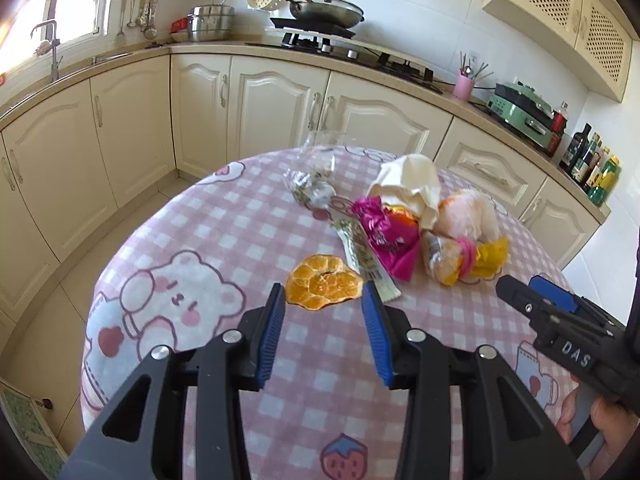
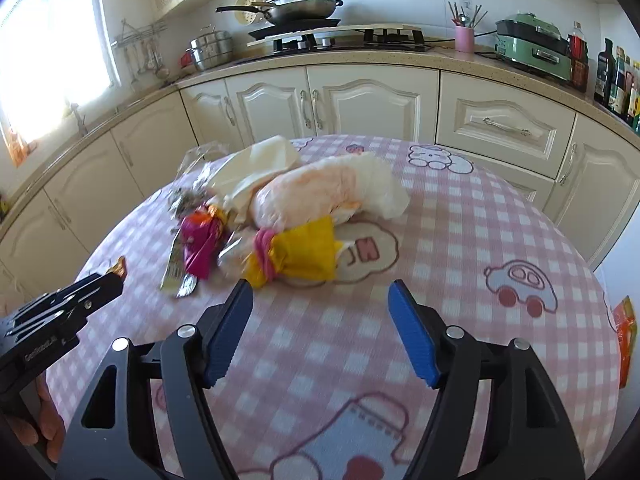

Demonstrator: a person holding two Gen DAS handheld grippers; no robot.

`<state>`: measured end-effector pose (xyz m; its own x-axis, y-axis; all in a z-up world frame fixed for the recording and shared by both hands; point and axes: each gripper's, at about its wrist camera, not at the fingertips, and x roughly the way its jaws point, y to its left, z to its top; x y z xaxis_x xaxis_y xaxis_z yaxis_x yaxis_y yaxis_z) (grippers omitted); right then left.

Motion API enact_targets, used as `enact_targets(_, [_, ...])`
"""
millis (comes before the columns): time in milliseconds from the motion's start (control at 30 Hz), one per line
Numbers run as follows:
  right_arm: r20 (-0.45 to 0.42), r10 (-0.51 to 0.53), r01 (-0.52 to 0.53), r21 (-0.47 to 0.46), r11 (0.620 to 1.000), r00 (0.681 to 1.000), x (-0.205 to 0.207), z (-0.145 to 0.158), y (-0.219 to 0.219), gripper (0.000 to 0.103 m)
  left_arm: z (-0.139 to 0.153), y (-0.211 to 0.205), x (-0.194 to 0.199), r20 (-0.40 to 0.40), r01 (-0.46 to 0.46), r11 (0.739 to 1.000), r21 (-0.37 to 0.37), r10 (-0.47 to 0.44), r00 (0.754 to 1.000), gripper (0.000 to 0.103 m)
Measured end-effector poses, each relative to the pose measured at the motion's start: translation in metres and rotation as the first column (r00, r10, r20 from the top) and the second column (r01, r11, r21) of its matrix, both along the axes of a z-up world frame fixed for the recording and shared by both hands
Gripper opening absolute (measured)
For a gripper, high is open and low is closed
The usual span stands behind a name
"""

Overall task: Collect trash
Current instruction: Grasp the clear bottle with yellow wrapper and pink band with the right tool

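Observation:
Trash lies on a round table with a pink checked cloth (image 1: 208, 240). An orange peel (image 1: 324, 282) lies just ahead of my open left gripper (image 1: 325, 294). Beyond it lie a magenta wrapper (image 1: 386, 236), a yellow wrapper (image 1: 486, 258), a cream bag (image 1: 412, 180), a white-orange plastic bag (image 1: 468, 214) and a clear crumpled bag (image 1: 314, 184). My right gripper (image 2: 322, 292) is open and empty, just short of the yellow wrapper (image 2: 304, 254); it also shows in the left wrist view (image 1: 516, 284). The magenta wrapper (image 2: 200, 242) and the plastic bag (image 2: 320, 192) lie beyond.
Cream kitchen cabinets (image 1: 276, 108) and a counter with a hob (image 1: 344, 50), pans and bottles (image 1: 592, 168) run behind the table. A sink and tap (image 1: 50, 50) are at the left. An orange packet (image 2: 626, 328) lies at the table's right edge.

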<state>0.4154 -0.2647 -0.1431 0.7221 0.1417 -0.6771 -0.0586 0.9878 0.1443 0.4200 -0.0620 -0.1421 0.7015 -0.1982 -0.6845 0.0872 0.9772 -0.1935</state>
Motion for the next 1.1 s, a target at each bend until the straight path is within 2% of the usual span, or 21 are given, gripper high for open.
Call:
enact_targets(67, [0.018, 0.007, -0.007, -0.019, 1.000, 1.000, 0.009, 0.001, 0.001, 0.069, 0.001, 0.002, 0.005, 0.001, -0.009, 1.000, -0.006, 0.009, 1.000, 0.039])
enact_targets(167, [-0.003, 0.027, -0.027, 0.002, 1.000, 1.000, 0.027, -0.003, -0.001, 0.072, 0.002, 0.003, 0.010, 0.001, -0.010, 1.000, -0.019, 0.010, 1.000, 0.039])
enact_targets(367, [-0.042, 0.091, -0.086, 0.091, 0.992, 0.995, 0.050, -0.008, -0.003, 0.072, 0.004, -0.007, 0.012, 0.004, 0.020, 0.999, -0.032, -0.020, 1.000, 0.039])
enact_targets(400, [-0.050, 0.110, -0.105, 0.100, 0.989, 0.993, 0.050, -0.008, -0.001, 0.067, 0.004, -0.009, 0.011, 0.006, 0.025, 0.999, -0.030, -0.025, 1.000, 0.039])
enact_targets(433, [-0.054, 0.127, -0.121, 0.108, 0.987, 0.990, 0.050, -0.007, 0.000, 0.054, 0.005, -0.009, 0.010, 0.010, 0.025, 0.999, -0.026, -0.025, 1.000, 0.039])
enact_targets(567, [-0.053, 0.158, -0.154, 0.069, 0.986, 0.986, 0.040, -0.004, 0.009, 0.049, 0.009, -0.009, 0.004, 0.019, 0.024, 0.999, -0.032, -0.023, 1.000, 0.039])
enact_targets(600, [-0.047, 0.160, -0.158, 0.051, 0.986, 0.986, 0.036, -0.002, 0.012, 0.045, 0.009, -0.008, 0.003, 0.019, 0.024, 0.999, -0.034, -0.023, 1.000, 0.039])
enact_targets(667, [-0.057, 0.170, -0.168, 0.038, 0.985, 0.984, 0.030, -0.002, 0.017, 0.015, 0.012, -0.007, -0.002, 0.022, 0.022, 0.999, -0.037, -0.021, 1.000, 0.039])
enact_targets(700, [-0.066, 0.177, -0.175, 0.032, 0.984, 0.982, 0.027, -0.003, 0.020, 0.006, 0.013, -0.007, -0.003, 0.024, 0.021, 0.999, -0.035, -0.020, 1.000, 0.039])
enact_targets(800, [-0.050, 0.172, -0.173, -0.006, 0.985, 0.984, 0.014, -0.002, 0.027, 0.006, 0.018, -0.003, -0.012, 0.032, 0.017, 0.999, -0.036, -0.016, 0.999, 0.039])
enact_targets(1100, [0.028, 0.169, -0.168, -0.021, 0.985, 0.985, -0.030, 0.025, 0.039, 0.006, 0.031, 0.016, -0.044, 0.053, 0.003, 0.998, -0.056, 0.000, 0.999, 0.039])
